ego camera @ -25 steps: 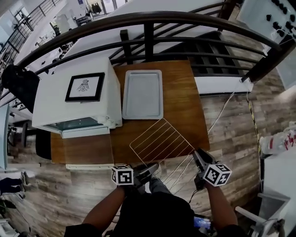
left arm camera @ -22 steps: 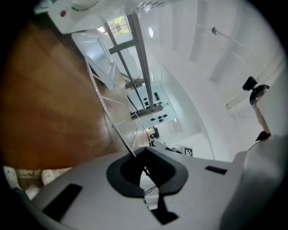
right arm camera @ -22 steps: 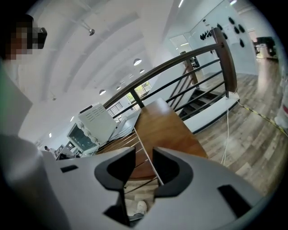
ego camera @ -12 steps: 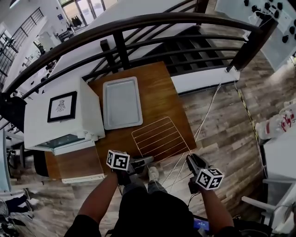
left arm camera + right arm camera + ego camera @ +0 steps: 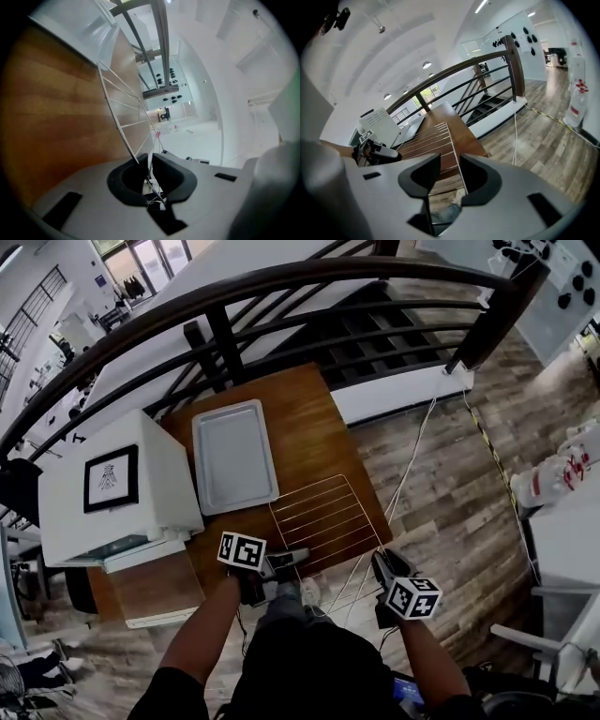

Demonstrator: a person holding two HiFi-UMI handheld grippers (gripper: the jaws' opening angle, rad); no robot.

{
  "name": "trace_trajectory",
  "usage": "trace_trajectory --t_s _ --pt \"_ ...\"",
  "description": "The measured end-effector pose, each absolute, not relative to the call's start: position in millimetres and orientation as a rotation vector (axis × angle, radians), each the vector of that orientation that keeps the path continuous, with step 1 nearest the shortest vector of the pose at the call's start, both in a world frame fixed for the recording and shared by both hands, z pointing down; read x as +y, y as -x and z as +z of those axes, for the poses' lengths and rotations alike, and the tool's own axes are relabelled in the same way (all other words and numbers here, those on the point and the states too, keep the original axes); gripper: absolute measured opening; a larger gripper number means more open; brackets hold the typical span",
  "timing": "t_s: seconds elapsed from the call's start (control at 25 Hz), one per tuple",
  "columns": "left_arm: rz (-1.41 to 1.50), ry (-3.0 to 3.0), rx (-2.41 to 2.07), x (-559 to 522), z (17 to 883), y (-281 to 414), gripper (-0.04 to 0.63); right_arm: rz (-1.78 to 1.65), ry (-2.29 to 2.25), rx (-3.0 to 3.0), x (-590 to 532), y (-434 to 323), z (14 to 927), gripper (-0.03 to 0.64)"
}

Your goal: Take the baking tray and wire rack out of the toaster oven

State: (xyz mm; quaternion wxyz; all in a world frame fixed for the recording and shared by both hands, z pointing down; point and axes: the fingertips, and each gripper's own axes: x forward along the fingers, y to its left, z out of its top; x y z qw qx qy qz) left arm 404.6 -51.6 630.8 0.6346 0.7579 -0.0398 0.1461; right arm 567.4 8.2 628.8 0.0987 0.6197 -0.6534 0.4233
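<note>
The wire rack (image 5: 323, 517) sits over the table's (image 5: 319, 418) near right corner, its near end past the edge — your left gripper (image 5: 300, 556) is clamped on its near left wire. Your right gripper's (image 5: 380, 561) jaws have just been opening, the rack's right side wire between them. The baking tray (image 5: 234, 456) lies behind it, beside the toaster oven (image 5: 112, 484)
</note>
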Motion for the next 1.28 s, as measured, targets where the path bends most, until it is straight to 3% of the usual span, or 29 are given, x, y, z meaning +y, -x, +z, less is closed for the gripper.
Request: trace_trajectory --t_s 0.4,1.08,1.28 --pt "0.515 -1.665 -0.257 -90 666 -405 0.118 1.159 -1.793 -1.856 -17 -558 643 0.126" --pt "0.690 -1.683 -0.306 -125 670 -422 0.194 1.179 -1.858 -1.795 -50 -575 646 0.127" --pt "0.909 -1.730 -0.191 -114 670 -417 0.255 1.181 -1.877 -1.789 -54 -577 646 0.120"
